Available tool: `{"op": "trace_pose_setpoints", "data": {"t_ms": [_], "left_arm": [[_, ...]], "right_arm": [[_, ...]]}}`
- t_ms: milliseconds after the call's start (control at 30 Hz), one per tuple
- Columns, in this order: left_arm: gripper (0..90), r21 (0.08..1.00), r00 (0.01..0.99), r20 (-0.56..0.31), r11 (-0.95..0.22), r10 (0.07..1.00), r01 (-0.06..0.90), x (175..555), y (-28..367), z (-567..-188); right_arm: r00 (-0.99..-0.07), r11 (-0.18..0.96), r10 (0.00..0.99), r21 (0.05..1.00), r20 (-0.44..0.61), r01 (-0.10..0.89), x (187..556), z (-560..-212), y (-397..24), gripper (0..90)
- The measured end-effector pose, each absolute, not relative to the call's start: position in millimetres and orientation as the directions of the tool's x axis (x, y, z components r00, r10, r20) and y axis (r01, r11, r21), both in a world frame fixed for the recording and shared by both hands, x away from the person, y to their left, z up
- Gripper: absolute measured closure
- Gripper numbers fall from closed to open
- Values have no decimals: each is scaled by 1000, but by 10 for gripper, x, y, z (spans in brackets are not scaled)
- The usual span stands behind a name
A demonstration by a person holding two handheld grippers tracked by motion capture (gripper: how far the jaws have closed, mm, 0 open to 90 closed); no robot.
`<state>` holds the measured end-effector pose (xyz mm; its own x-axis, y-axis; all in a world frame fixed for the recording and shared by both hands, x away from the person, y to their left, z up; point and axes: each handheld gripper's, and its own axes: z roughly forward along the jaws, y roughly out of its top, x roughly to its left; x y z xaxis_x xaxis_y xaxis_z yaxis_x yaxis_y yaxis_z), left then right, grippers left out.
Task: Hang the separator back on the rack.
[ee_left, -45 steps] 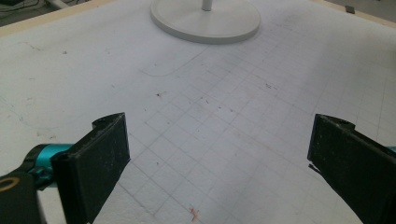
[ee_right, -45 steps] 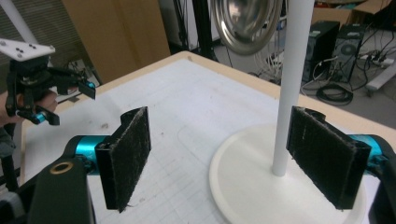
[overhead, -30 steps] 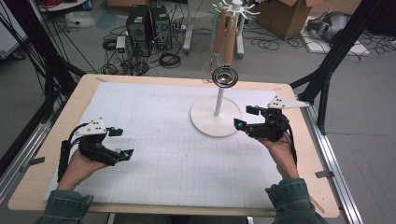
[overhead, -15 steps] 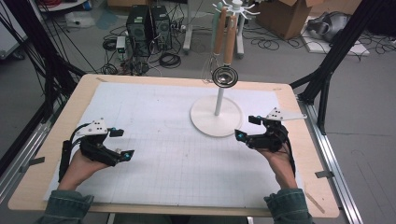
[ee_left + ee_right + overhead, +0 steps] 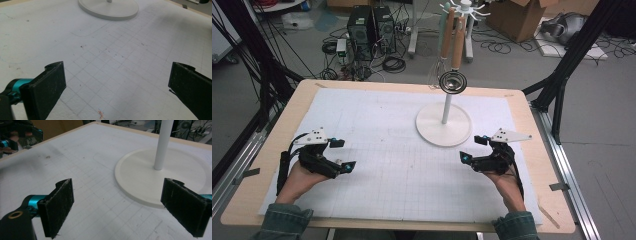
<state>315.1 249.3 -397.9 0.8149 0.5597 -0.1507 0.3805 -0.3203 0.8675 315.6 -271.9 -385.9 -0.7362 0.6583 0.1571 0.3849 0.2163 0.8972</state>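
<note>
Right gripper [image 5: 474, 148] has drawn back from stand base [image 5: 443, 125]; base just ahead; both grippers' jaws spread, empty.

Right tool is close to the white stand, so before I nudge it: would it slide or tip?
Probably slides rather than tips if pushed low: the white stand sits on a wide, flat round base. Pushed high on its thin pole, tipping seems likelier, since utensils hang at the top. They would likely swing. The right tool is open.
</note>
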Motion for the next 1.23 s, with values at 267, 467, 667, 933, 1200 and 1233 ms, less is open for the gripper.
{"op": "trace_pose_setpoints", "data": {"t_ms": [267, 467, 667, 933, 1200, 1233], "left_arm": [[18, 863, 816, -151, -328, 557, 384, 3145, 2497, -4020], [18, 866, 824, -156, -326, 544, 379, 3112, 2511, -4048], [17, 862, 819, -167, -322, 549, 392, 3072, 2549, -4129], [17, 859, 819, -171, -325, 547, 396, 3042, 2526, -4182], [17, 864, 822, -166, -322, 545, 388, 3041, 2521, -4175], [17, 864, 822, -165, -323, 545, 387, 3041, 2520, -4176]], "right_arm": [[-718, 252, 682, 879, 136, 406, 3109, -4008, -2698, 6], [-716, 255, 685, 877, 133, 407, 3073, -4048, -2694, 5], [-708, 253, 694, 878, 128, 407, 3021, -4109, -2719, 4], [-700, 238, 701, 882, 135, 408, 2933, -4188, -2747, 3], [-687, 218, 711, 881, 151, 420, 2862, -4257, -2787, 4], [-683, 214, 714, 881, 154, 423, 2856, -4260, -2789, 4]]}}
